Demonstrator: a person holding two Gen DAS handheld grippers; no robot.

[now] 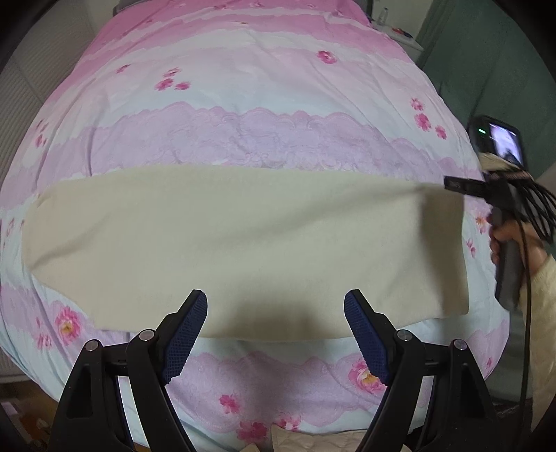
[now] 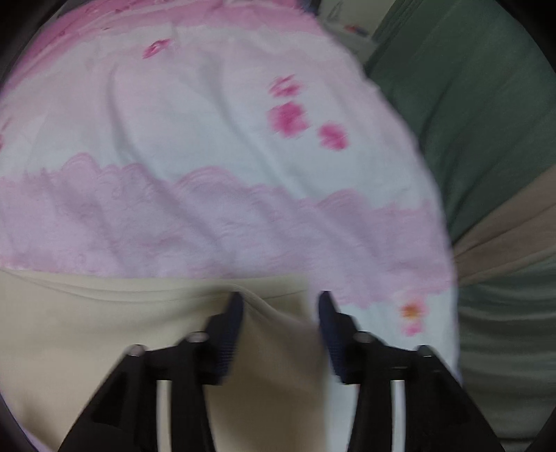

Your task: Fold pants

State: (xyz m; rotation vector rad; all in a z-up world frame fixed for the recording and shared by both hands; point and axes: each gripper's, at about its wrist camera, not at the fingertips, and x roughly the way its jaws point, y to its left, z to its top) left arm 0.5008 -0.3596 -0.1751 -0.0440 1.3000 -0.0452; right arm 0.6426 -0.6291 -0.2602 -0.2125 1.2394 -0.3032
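We see a bed [image 1: 264, 80] covered with a quilt in pink, white and pale blue bands, with lace-like lilac stripes and small pink flowers. The cream pants [image 1: 243, 243] lie flat across this quilt, as a long band from left to right, near the front edge of the bed.

The left tongs [image 1: 275, 307] hang above the near edge of the pants, wide apart and gripping nothing; their shadow falls on the cloth.

In the right wrist view, which is blurred, the right tongs [image 2: 279, 302] stand partly apart over the far right corner of the pants [image 2: 104, 330]. A fold of cloth rises between them and touches the left finger, but the pads do not press it.

In the left view a hand [image 1: 510, 236] in a cream sleeve [image 1: 545, 320] holds the right tool at the right end of the pants, with black cables [image 1: 531, 208] and a small lit screen [image 1: 504, 142].

Behind the bed there is a green curtain [image 2: 469, 104] and a white nightstand [image 1: 403, 38] with a small bottle [image 1: 383, 15]. On the left stands a pale ribbed wall or radiator [image 1: 24, 90].
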